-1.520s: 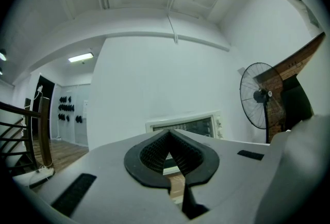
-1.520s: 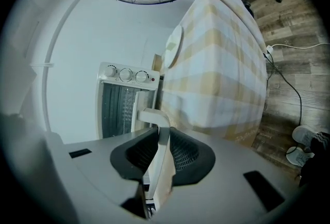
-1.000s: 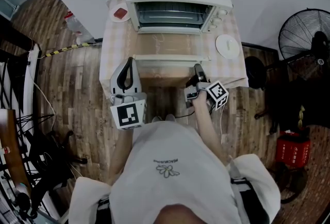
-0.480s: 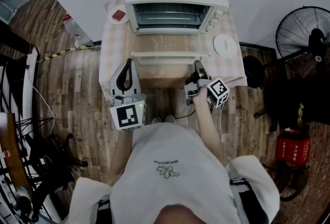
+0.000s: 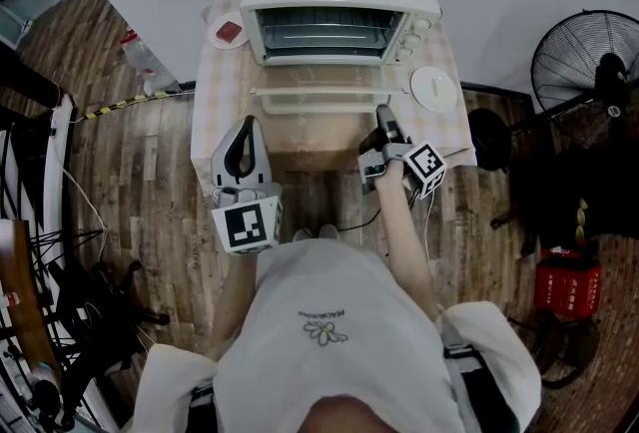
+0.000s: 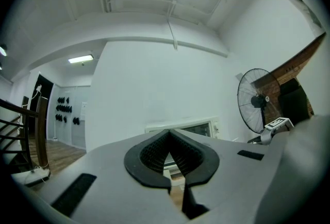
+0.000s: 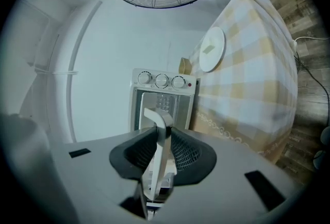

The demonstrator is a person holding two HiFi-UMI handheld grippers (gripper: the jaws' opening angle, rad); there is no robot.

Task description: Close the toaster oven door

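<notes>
the right gripper (image 7: pixel 162 133) clamps the door handle (image 7: pixel 157 117) between narrow fingers; the toaster oven door (image 5: pixel 324 100) stands half open beyond them. left gripper (image 6: pixel 169 131) fingers touch together, empty.

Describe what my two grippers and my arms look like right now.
Both the left gripper and right gripper have smooth light-grey shells with dark ribbed pads curving to a point. Each carries a white cube bearing black square markers. The person wears a white top with a small flower emblem; the forearms are uncovered.
</notes>
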